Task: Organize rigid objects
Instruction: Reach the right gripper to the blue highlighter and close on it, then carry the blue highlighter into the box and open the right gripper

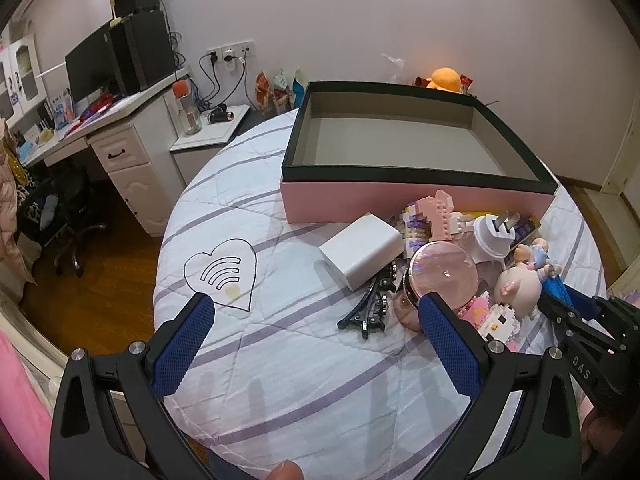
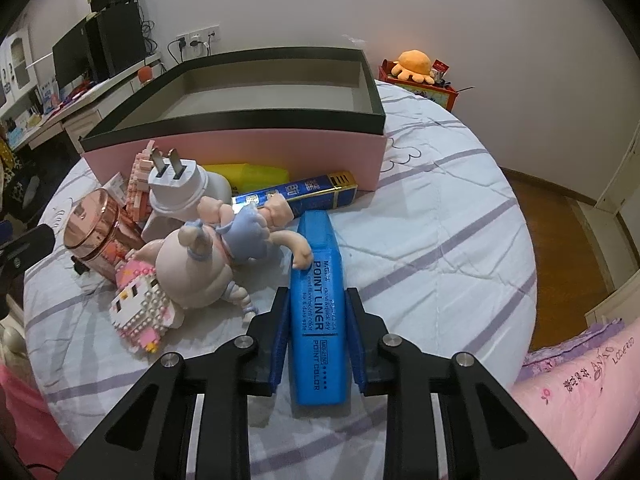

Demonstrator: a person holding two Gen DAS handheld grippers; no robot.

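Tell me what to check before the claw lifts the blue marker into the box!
1. Right claw shut on the blue marker: ok, both pads press its sides.
2. Marker free of other toys: not ok, the doll rests a hand on its far end.
3. Room in the pink box: ok, what shows of its inside is bare.
4. Way to the box: not ok, the white plug and the blue carton lie between.
5. Left claw out of the way: ok, open over bare bedcover.
6. Grip near the marker's middle: cannot tell, its near end is partly hidden.
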